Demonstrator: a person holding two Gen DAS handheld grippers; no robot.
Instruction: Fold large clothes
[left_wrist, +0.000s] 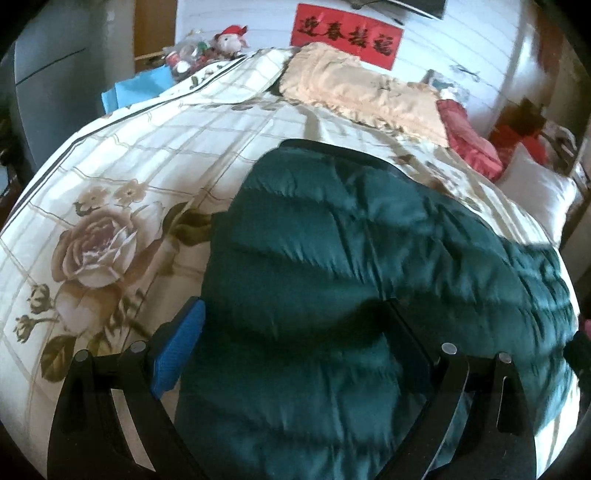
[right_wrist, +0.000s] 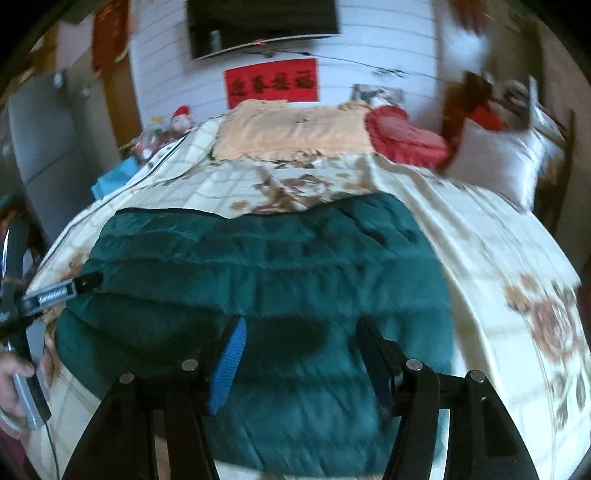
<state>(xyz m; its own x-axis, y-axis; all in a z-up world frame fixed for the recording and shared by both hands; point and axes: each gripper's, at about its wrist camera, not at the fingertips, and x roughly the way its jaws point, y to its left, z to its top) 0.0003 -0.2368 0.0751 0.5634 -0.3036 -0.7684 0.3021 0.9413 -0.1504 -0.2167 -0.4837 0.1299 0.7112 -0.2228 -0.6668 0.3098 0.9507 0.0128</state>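
Note:
A dark green quilted down jacket (left_wrist: 369, 240) lies folded into a broad block on the flowered bed quilt (left_wrist: 110, 166). My left gripper (left_wrist: 293, 306) hovers over the jacket's near left part, its jaws wide apart, one blue pad (left_wrist: 177, 343) over the jacket's left edge and nothing pinched. In the right wrist view the jacket (right_wrist: 258, 258) fills the middle. My right gripper (right_wrist: 301, 321) stands above its near edge, jaws apart, casting a shadow on the fabric. The left gripper (right_wrist: 62, 288) shows at the jacket's left edge, held by a hand (right_wrist: 14, 373).
A peach blanket (right_wrist: 295, 136), a red cushion (right_wrist: 402, 140) and a white pillow (right_wrist: 498, 162) lie at the far end of the bed. Bare quilt (right_wrist: 498, 240) stretches to the jacket's right. A red banner (right_wrist: 273, 85) and a screen (right_wrist: 262, 26) hang on the wall; toys (left_wrist: 229, 40) sit far left.

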